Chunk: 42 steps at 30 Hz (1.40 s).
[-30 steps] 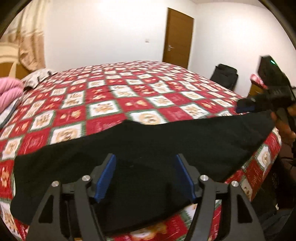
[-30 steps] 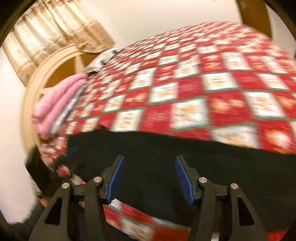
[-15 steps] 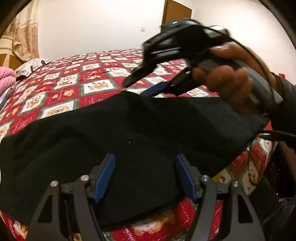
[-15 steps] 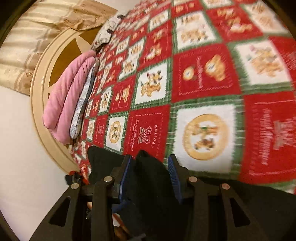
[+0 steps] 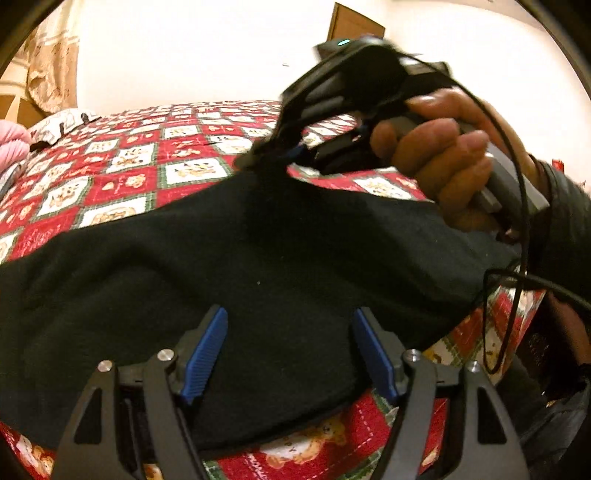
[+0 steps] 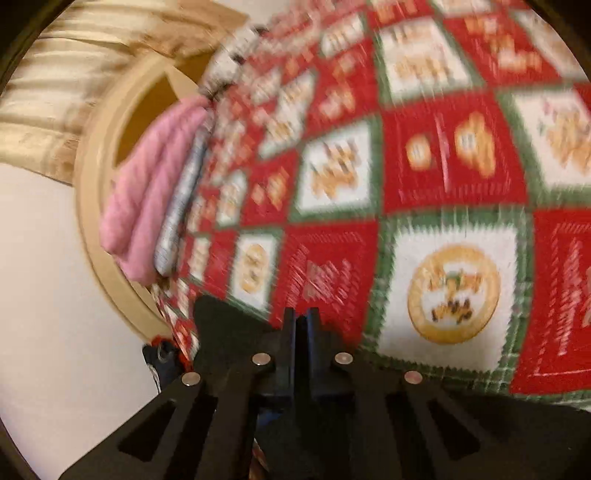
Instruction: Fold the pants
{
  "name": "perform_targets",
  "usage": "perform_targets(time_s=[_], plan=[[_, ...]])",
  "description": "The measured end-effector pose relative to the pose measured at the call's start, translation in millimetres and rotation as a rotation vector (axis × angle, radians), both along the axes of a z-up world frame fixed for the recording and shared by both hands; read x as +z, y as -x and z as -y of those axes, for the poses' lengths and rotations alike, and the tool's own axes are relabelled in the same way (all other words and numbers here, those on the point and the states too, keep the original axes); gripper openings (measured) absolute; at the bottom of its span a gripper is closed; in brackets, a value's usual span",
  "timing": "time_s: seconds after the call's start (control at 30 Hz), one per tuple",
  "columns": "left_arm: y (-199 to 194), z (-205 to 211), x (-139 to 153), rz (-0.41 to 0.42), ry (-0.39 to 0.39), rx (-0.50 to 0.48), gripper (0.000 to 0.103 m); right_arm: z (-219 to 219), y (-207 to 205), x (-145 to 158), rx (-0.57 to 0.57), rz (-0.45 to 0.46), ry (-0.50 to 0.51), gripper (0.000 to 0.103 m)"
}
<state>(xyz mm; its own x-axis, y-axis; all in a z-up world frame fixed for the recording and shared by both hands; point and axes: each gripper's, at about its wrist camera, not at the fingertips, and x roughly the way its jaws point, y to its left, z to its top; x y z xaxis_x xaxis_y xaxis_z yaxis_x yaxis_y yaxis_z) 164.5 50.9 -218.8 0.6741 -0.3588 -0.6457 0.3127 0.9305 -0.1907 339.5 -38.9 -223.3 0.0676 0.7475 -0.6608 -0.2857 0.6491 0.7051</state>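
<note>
Left wrist view: the black pants (image 5: 258, 266) lie across the near edge of the bed, spread wide over the red-and-white checkered quilt (image 5: 122, 173). Since a second ago the right gripper (image 5: 258, 157) has come in from the far right edge to the far hem of the pants, held in the person's right hand (image 5: 439, 155) — its fingers now pinched shut on a raised peak of black cloth. The left gripper (image 5: 291, 354) has barely shifted; its blue fingers (image 5: 205, 354) stand spread apart over the near part of the pants, grasping nothing, a little wider than before. A black cable (image 5: 517, 236) loops down from the right gripper in front of the quilt's corner. The right hand and gripper block the door (image 5: 354, 24) and part of the white wall. Pink bedding (image 5: 13, 142) and a curtain (image 5: 51, 62) at far left.

Right wrist view: blurred. The fingers (image 6: 289, 328) were half spread a second ago and have just been closing — now clenched together with black cloth (image 6: 221, 328) of the pants between and around them. The quilt fills the view beyond; the pants sit at the bottom edge only. Pink folded bedding (image 6: 147, 192) and a grey patterned pillow against a rounded wooden headboard (image 6: 96, 206) at left, curtain above, white wall below.
</note>
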Motion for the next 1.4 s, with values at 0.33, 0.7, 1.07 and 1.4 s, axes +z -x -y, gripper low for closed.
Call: perform_targets(time_s=[0.33, 0.7, 1.07, 1.4], plan=[[0.2, -0.1, -1.2, 0.006, -0.008, 0.001, 0.074, 5.4, -4.0, -6.8, -0.004, 0.106, 0.083, 0.003], [1.1, 2.4, 2.1, -0.003, 0.019, 0.001, 0.076, 94.2, 108.1, 40.5, 0.019, 0.390, 0.311, 0.076], [3.3, 12.7, 1.9, -0.016, -0.034, 0.010, 0.079, 144.9, 185.5, -13.1, -0.034, 0.356, 0.437, 0.075], [1.1, 33.8, 18.9, 0.019, -0.015, -0.026, 0.080, 239.1, 203.8, 35.5, -0.327, 0.453, 0.389, 0.075]])
